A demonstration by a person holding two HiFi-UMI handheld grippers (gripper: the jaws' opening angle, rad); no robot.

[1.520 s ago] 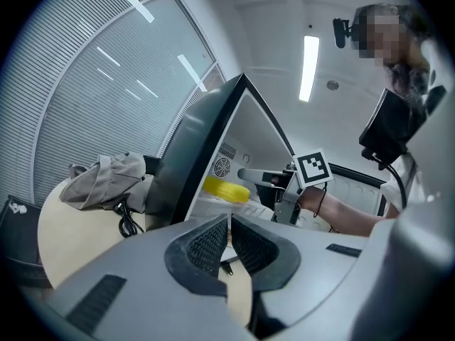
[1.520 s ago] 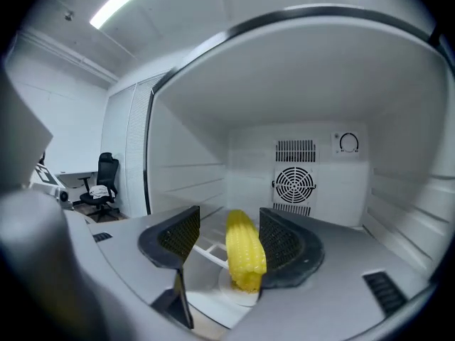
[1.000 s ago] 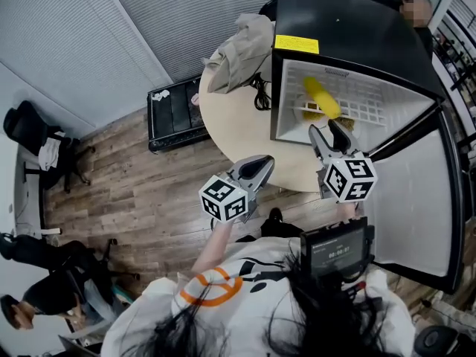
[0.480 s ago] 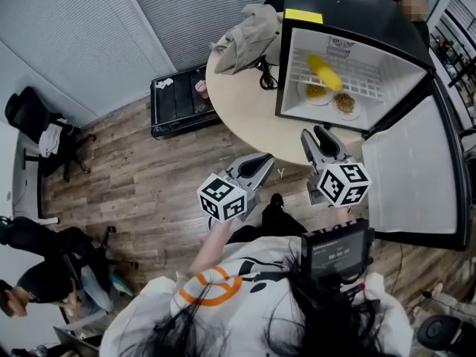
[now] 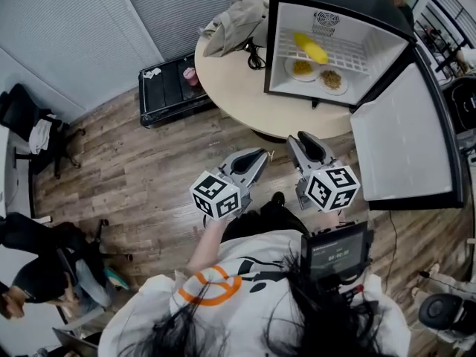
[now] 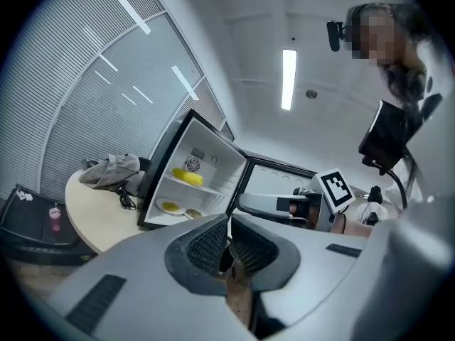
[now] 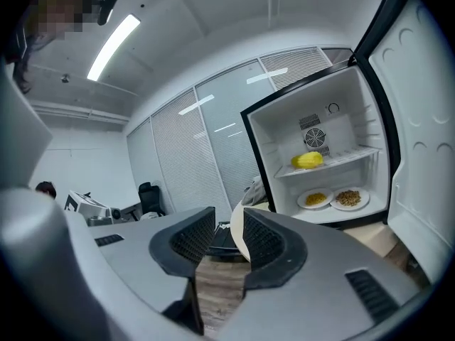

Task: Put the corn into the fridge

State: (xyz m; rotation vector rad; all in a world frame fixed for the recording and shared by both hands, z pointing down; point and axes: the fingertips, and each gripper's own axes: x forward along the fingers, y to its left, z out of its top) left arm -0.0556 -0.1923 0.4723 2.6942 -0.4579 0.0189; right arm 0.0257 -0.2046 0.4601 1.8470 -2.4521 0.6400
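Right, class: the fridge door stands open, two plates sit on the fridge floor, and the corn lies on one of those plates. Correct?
No. The corn lies on the wire shelf above the two plates, not on one, as the right gripper view shows. The fridge door does stand open.

Round beige table (image 5: 238, 88) carrying an open mini fridge (image 5: 375, 39); just left of the fridge lie a crumpled grey cloth (image 5: 234, 21) and black cable (image 5: 254, 54).

Left gripper (image 5: 259, 155) level, fingers (image 6: 207, 244) together.
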